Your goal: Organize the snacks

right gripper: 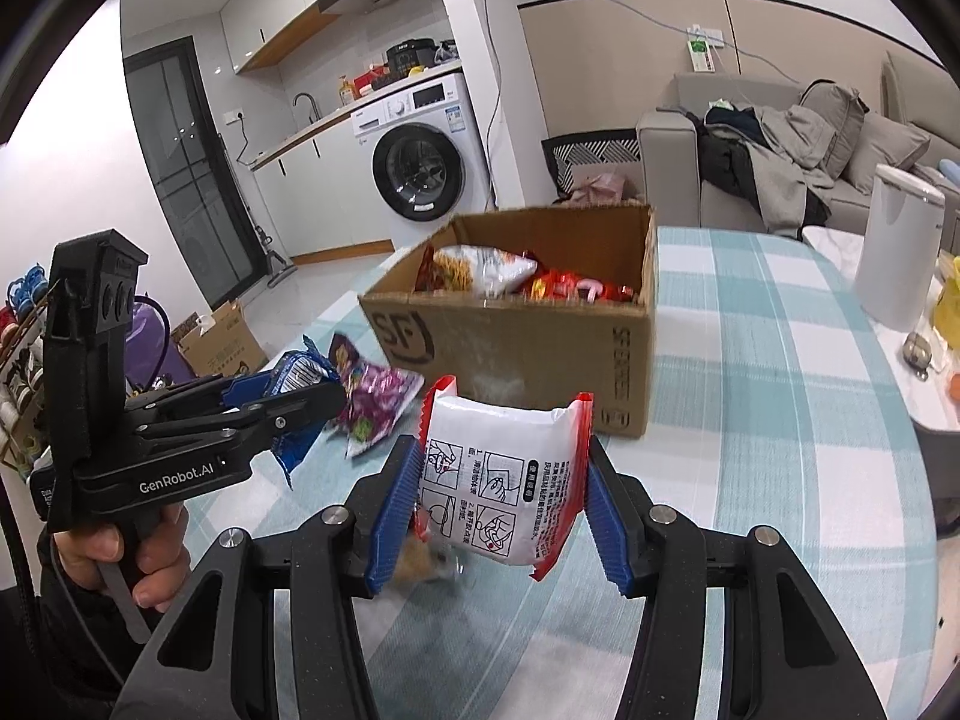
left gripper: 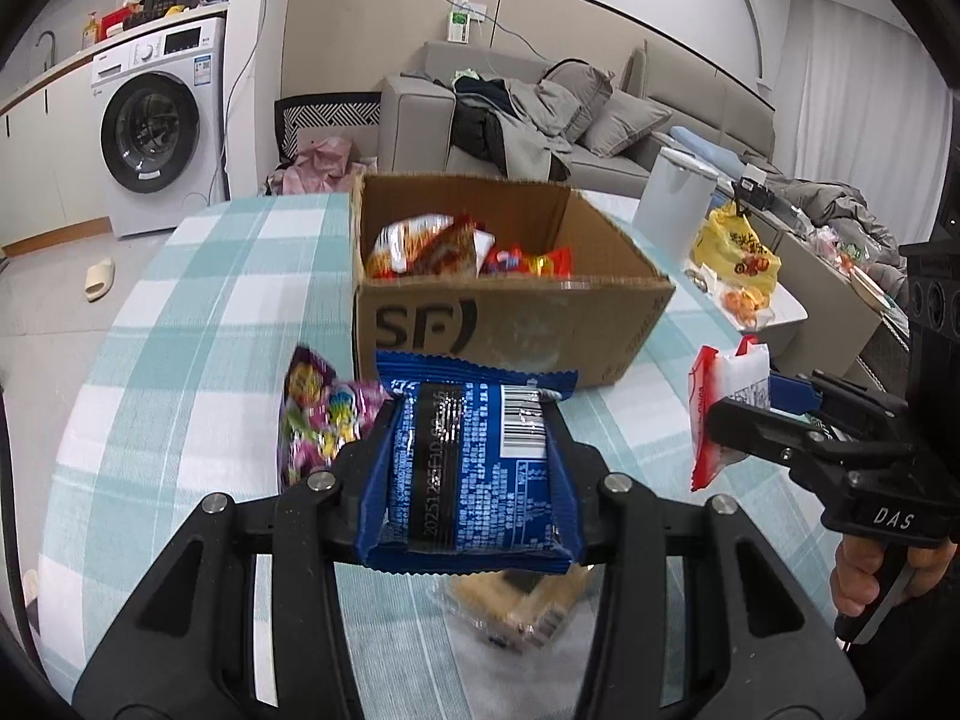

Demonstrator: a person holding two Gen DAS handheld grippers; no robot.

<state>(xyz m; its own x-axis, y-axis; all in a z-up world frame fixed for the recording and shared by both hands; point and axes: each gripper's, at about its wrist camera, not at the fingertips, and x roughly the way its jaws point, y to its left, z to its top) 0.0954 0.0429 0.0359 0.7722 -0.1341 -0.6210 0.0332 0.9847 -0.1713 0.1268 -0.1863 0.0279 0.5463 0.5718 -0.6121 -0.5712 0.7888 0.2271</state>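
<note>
A: Status of sorting?
B: Partly done. Several packets already inside cardboard box (left gripper: 510, 306). Left gripper (left gripper: 474, 438) clamped on blue packet (left gripper: 474, 468); right gripper (right gripper: 501, 480) clamped on red-and-white packet (right gripper: 504, 480). Both aloft, short of box. Purple packet (left gripper: 312, 414) and a blurred clear-wrapped snack (left gripper: 522, 606) left on checked tablecloth (left gripper: 198, 312).
A: Legible markings?
B: "SF" on box front. "DAS" and "GenRobot.AI" on gripper bodies. Barcode on blue packet; rest unreadable.
</note>
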